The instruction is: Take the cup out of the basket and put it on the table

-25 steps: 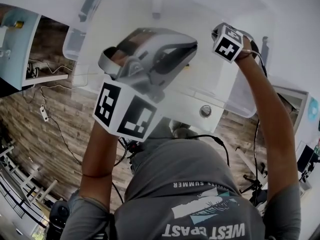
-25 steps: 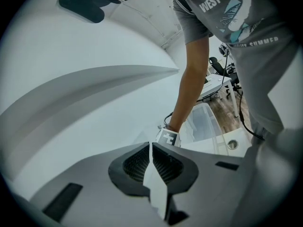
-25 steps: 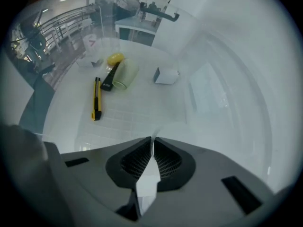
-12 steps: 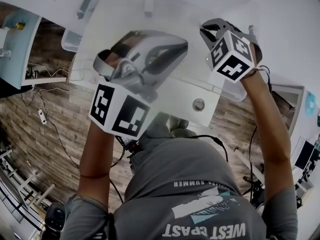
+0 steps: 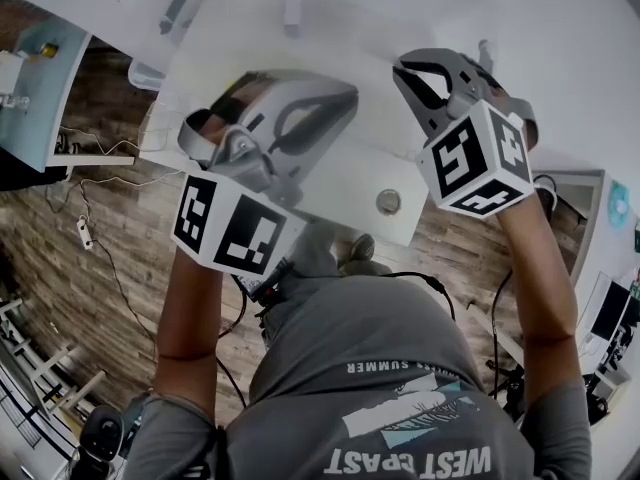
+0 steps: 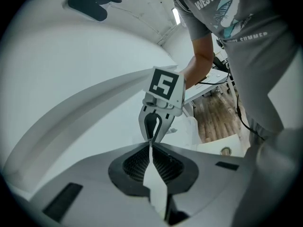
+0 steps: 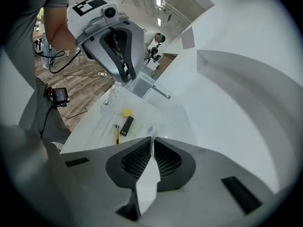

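Both of your claws hang above the counter (image 5: 345, 193), over the clear basket (image 5: 152, 76). The left claw (image 6: 150, 144) is clenched tip to tip on nothing. The right claw (image 7: 152, 139) is pinched down to a thin slit, and I can make out nothing in it. No view shows the cup, so I cannot tell you whether it sits in the basket or where.

The main risk is going down blind. The basket's walls are nearly invisible, so a claw could catch the rim and drag or tip the whole thing. Going in clenched would knock the cup over, not take it. A yellow lump (image 7: 126, 112), a black bar (image 7: 127, 126) and a pen (image 7: 117, 134) lie below, easy to nudge or pinch by mistake. The claws also face each other closely, so a quick swing could knock them together.
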`<action>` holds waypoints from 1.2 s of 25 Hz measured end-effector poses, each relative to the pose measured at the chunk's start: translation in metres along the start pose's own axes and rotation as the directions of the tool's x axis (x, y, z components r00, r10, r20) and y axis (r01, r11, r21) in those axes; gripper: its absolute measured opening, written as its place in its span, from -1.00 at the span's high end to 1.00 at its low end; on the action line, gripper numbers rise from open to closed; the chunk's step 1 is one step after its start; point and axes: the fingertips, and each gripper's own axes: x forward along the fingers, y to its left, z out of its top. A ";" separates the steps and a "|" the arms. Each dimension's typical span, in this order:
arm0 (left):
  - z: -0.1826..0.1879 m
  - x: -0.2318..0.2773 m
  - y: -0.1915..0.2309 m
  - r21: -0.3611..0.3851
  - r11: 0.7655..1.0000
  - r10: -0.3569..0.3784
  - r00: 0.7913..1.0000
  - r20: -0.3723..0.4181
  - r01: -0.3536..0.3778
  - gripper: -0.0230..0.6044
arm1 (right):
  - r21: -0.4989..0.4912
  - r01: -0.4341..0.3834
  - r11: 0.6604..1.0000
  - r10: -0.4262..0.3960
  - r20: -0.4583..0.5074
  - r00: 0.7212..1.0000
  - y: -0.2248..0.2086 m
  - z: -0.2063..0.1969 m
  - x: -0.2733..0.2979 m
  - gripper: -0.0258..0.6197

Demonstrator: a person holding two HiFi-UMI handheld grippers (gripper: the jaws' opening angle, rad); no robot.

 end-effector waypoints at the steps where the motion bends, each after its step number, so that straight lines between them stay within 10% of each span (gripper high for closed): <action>1: 0.002 -0.001 -0.002 0.002 1.000 0.001 1.000 -0.003 -0.001 0.87 | -0.003 0.005 1.000 -0.005 0.013 1.000 0.003 0.004 -0.007 0.83; 30: 0.016 -0.029 -0.108 -0.092 0.996 0.009 0.995 -0.097 -0.018 0.87 | -0.024 -0.178 0.984 0.180 0.124 0.976 0.167 0.015 -0.086 0.83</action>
